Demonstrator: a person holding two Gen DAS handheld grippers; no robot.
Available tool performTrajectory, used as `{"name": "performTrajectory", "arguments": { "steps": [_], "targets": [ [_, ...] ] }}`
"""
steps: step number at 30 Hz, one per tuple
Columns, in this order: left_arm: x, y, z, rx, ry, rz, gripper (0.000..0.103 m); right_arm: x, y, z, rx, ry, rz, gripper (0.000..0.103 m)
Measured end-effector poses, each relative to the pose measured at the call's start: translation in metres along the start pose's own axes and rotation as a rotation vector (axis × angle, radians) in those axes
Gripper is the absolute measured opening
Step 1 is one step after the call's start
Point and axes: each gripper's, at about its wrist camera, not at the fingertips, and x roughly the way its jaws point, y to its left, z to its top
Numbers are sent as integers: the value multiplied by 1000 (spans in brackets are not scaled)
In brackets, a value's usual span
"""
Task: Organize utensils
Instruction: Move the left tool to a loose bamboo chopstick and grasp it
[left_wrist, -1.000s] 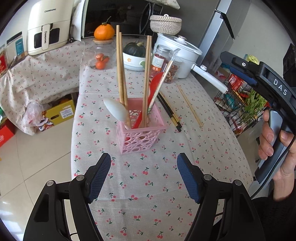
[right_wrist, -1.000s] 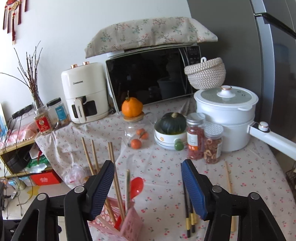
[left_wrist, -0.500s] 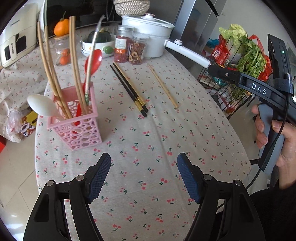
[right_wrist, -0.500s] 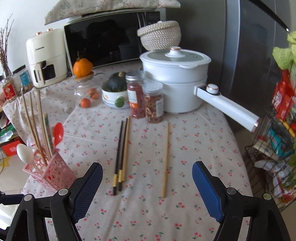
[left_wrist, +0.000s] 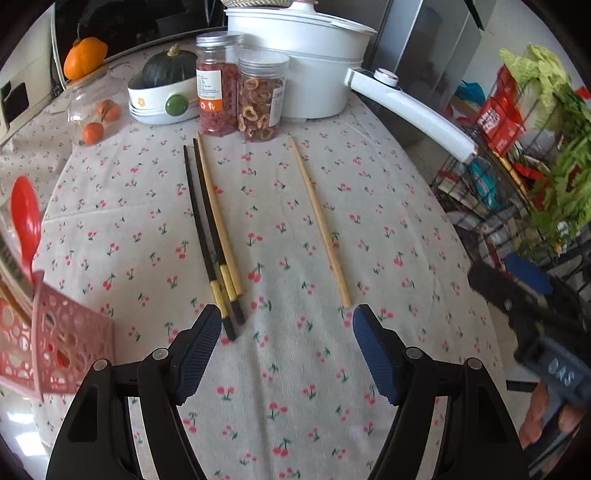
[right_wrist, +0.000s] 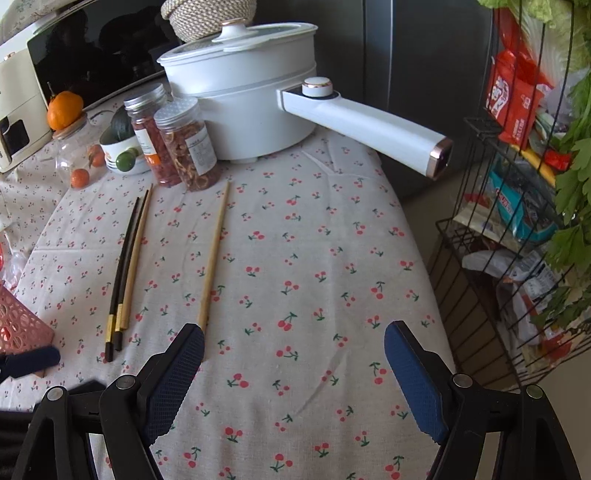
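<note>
Since loose chopsticks (left_wrist: 212, 236) lie flat beside the pink holder (left_wrist: 55, 343), the left gripper (left_wrist: 284, 332) and right gripper (right_wrist: 293, 350) hover apart, empty, ready to collect.

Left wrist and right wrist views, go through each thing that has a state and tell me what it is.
left gripper: open, empty
right gripper: open, empty
white pot: lid on
two jars: lids on
black chopsticks: flat on tablecloth
lone wooden chopstick: flat, apart from the others
pink basket: only partly in view
</note>
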Motion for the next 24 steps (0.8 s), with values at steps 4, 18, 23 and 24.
{"name": "performTrajectory", "arguments": {
  "steps": [4, 18, 23, 24],
  "targets": [
    [35, 19, 52, -107, -2, 22, 45, 16, -7, -1, 30, 38, 15, 84],
    [100, 58, 106, -168, 52, 159, 15, 48, -16, 14, 122, 87, 59, 84],
    [103, 52, 114, -137, 61, 139, 14, 52, -17, 15, 136, 96, 57, 84],
    [104, 52, 115, -136, 69, 156, 13, 53, -17, 15, 139, 99, 57, 84]
  ]
}}
